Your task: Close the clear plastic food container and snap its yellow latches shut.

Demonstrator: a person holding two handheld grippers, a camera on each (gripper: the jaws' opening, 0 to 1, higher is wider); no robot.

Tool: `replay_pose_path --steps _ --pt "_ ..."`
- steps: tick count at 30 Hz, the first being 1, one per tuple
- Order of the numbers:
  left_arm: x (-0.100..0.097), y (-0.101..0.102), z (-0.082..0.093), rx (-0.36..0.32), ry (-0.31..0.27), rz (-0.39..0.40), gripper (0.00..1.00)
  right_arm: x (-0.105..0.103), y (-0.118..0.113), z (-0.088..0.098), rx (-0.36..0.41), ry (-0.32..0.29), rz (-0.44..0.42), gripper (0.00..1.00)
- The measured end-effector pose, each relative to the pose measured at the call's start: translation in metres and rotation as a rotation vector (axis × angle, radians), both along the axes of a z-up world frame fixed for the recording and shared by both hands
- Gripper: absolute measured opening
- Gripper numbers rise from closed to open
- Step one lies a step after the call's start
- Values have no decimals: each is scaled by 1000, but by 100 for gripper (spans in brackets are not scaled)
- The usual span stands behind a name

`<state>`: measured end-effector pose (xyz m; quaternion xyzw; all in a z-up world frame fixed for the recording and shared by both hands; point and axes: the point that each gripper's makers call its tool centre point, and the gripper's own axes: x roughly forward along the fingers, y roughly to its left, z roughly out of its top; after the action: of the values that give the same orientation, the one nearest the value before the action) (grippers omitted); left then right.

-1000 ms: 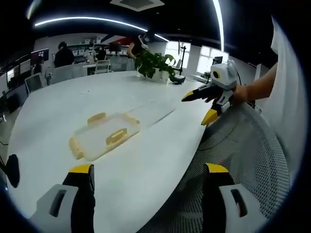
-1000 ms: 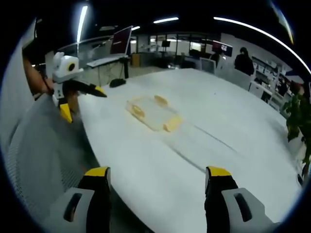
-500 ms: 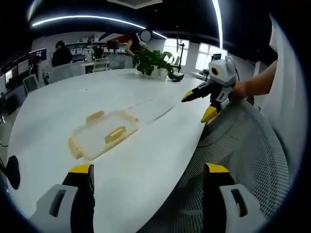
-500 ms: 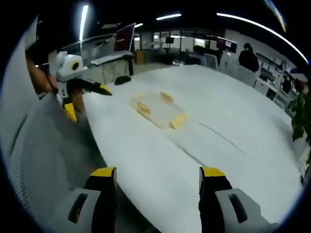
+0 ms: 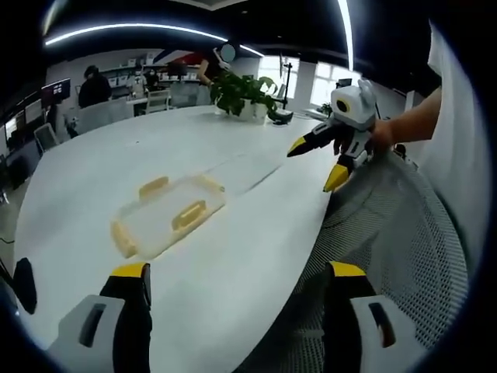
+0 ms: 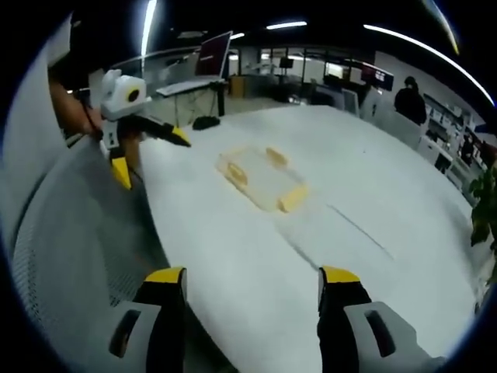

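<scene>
In the left gripper view, my left gripper (image 5: pixel 237 284) has its jaws apart, holding nothing; the clear food container (image 5: pixel 167 217) with yellow latches (image 5: pixel 189 214) lies flat on the white table (image 5: pixel 93 167), ahead and left. My right gripper (image 5: pixel 317 159) hovers open, well apart from the container.

In the right gripper view, my right gripper's (image 6: pixel 252 287) jaws are likewise spread; the container (image 6: pixel 260 177) lies well ahead, and my left gripper (image 6: pixel 151 151) is over the table's (image 6: pixel 404 194) edge.

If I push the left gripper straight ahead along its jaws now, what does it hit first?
Probably the bare white table, not the clear container. The left gripper is open and empty, and the container lies ahead but off to the left of its line. Depth is hard to judge in this fisheye view.
</scene>
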<state>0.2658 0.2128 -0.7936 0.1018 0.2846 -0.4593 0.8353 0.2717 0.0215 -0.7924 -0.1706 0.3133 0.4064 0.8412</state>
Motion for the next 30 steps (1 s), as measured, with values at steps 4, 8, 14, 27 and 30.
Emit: replay_pose_path --steps 4,8,14,27,30 --pt "3 -1 -2 9 -1 -8 93 1 0 -2 -10 0 8 65" --pt "5 -1 -4 17 1 -12 93 5 -1 -1 -11 -6 4 63" --pt "7 -2 -8 30 4 -22 93 10 1 0 -11 -9 5 63" --pt "15 -1 -19 70 6 -47 92 23 9 2 -19 -18 26 61" --pt "17 -1 -20 72 5 -50 92 26 10 3 -18 -23 24 61"
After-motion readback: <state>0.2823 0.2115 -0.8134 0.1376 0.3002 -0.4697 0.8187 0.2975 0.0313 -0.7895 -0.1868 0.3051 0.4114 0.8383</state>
